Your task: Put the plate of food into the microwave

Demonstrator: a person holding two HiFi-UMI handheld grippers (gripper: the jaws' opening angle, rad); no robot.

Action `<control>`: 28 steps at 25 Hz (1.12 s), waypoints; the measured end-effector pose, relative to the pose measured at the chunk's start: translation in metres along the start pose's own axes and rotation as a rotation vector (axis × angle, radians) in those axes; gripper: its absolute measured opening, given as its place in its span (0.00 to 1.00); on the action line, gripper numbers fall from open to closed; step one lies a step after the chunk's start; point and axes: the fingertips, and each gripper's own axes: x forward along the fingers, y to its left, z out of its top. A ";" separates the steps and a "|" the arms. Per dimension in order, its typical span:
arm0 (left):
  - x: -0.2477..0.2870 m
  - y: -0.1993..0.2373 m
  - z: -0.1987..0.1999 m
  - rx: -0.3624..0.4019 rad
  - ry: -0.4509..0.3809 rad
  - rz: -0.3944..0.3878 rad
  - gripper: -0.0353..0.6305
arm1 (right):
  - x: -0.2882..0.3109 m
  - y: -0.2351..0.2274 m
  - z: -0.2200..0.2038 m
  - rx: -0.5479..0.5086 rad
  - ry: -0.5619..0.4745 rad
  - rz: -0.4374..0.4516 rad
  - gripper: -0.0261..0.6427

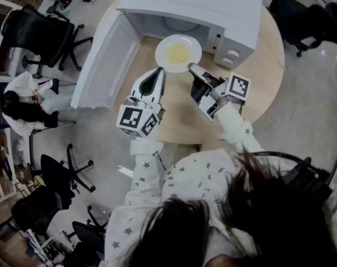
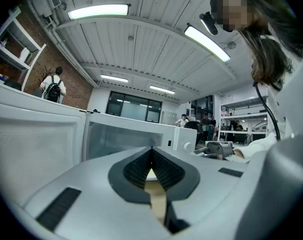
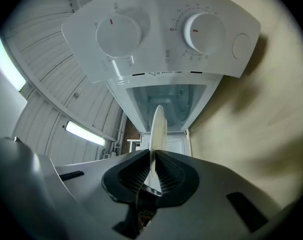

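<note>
White microwave (image 1: 213, 4) on round wooden table (image 1: 268, 65) at upper centre of head view, door (image 1: 104, 65) open at left, round white plate (image 1: 164, 44) at its mouth, yellow food (image 1: 178, 53) mid-plate, right gripper (image 1: 191, 68) clamped on plate's near rim, left gripper (image 1: 159, 72) closed, empty, just beside plate.

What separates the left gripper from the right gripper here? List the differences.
Grip: the right gripper is clamped on the near rim of the plate; the left gripper has its jaws closed on nothing. Roll: the right gripper is turned on its side, so the plate looks edge-on in its view; the left gripper sits level. Shared: both point toward the open microwave.
</note>
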 end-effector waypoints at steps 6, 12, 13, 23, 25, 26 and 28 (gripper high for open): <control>0.014 0.004 0.003 -0.002 -0.006 -0.028 0.06 | 0.006 -0.002 0.008 0.010 -0.036 -0.026 0.07; 0.039 0.037 0.005 -0.026 0.023 -0.151 0.06 | 0.033 -0.008 0.024 0.003 -0.171 -0.073 0.07; 0.044 0.046 0.002 -0.032 0.029 -0.174 0.06 | 0.042 -0.012 0.028 0.003 -0.198 -0.077 0.07; 0.074 0.071 -0.015 -0.059 0.096 -0.437 0.06 | 0.077 -0.026 0.055 0.023 -0.474 -0.096 0.07; 0.084 0.076 -0.014 -0.067 0.105 -0.472 0.06 | 0.087 -0.027 0.066 0.035 -0.513 -0.099 0.07; 0.088 0.077 -0.015 -0.071 0.109 -0.486 0.06 | 0.090 -0.029 0.070 0.037 -0.524 -0.105 0.07; 0.091 0.075 -0.018 -0.071 0.114 -0.505 0.06 | 0.090 -0.032 0.072 0.033 -0.532 -0.117 0.07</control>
